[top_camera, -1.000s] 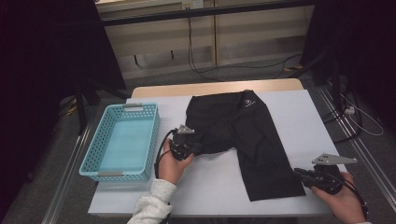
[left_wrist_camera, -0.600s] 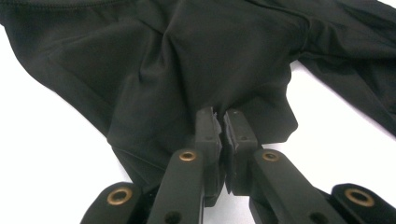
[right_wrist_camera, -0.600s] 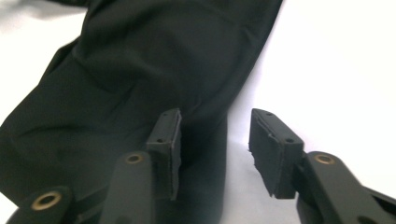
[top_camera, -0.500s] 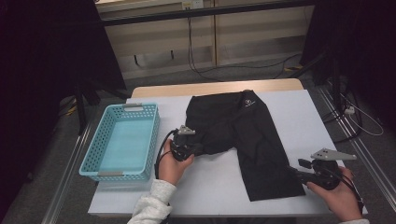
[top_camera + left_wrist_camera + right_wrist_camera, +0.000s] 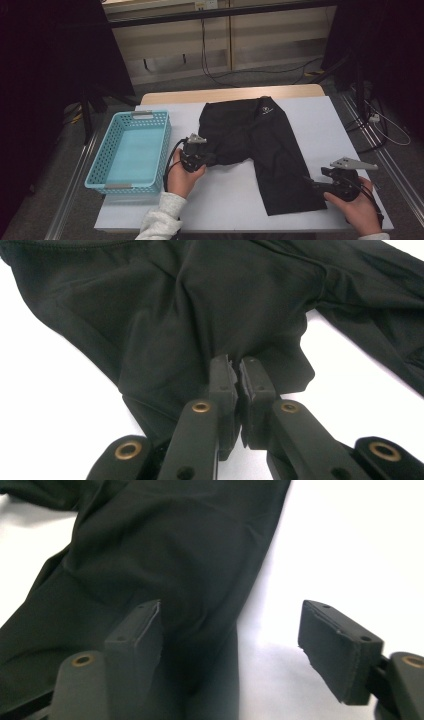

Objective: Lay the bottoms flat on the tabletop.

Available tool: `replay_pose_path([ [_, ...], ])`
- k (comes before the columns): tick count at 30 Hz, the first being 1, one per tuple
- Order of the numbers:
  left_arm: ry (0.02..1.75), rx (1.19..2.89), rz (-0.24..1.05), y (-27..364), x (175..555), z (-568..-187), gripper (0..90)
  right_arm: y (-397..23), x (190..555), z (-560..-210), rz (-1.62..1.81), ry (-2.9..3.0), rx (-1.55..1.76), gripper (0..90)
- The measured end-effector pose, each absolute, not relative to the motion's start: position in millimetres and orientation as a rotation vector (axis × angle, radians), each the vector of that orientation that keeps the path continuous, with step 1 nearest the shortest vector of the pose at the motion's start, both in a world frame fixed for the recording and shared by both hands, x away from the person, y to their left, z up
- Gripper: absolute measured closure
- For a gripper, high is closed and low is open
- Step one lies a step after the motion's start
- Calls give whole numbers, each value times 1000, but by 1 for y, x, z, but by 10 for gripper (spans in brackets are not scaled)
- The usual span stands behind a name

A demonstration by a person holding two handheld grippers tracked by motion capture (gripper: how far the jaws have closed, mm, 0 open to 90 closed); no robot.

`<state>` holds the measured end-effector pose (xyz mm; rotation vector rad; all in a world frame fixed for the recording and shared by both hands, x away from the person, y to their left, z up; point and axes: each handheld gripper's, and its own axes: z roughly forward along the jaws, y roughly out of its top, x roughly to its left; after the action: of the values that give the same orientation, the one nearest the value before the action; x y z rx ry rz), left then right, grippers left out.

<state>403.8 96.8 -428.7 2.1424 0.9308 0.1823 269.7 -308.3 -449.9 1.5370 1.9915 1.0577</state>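
White sheeting covers the counter (image 5: 235, 200), and on it lies a pair of black shorts (image 5: 260, 140), waistband toward the far edge with a small pale logo near that band. Its cloth is smooth, matte and thin. One leg runs long and flat toward the near right corner, ending in a straight hem; the other leg is bunched and folded in on itself toward the middle, with soft creases fanning out from the pinch point. There the left gripper (image 5: 207, 159) has its jaws clamped together on a fold of the bunched leg's edge. At the long leg's hem the right gripper (image 5: 314, 186) has just been opening: its jaws stand wide apart, one pad over the cloth and the other over bare white counter, nothing pinched. A light blue basket (image 5: 107, 172) sits just left of the shorts.
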Motion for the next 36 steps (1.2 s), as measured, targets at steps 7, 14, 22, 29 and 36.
replay_pose_path([
  [7, 929, 2145, 188, 98, 403, -429, 858, -304, 281, -452, 1046, 1966, 1559, 272],
  [14, 920, 2156, 172, 97, 402, -431, 857, -300, 288, -457, 1047, 1963, 1590, 398],
  [22, 919, 2157, 163, 96, 402, -431, 858, -307, 294, -464, 1003, 1966, 1626, 781],
  [29, 914, 2151, 163, 95, 402, -431, 858, -309, 294, -462, 1008, 2030, 1545, 900],
  [36, 910, 2150, 162, 95, 401, -431, 858, -325, 294, -459, 1040, 1892, 1560, 835],
])
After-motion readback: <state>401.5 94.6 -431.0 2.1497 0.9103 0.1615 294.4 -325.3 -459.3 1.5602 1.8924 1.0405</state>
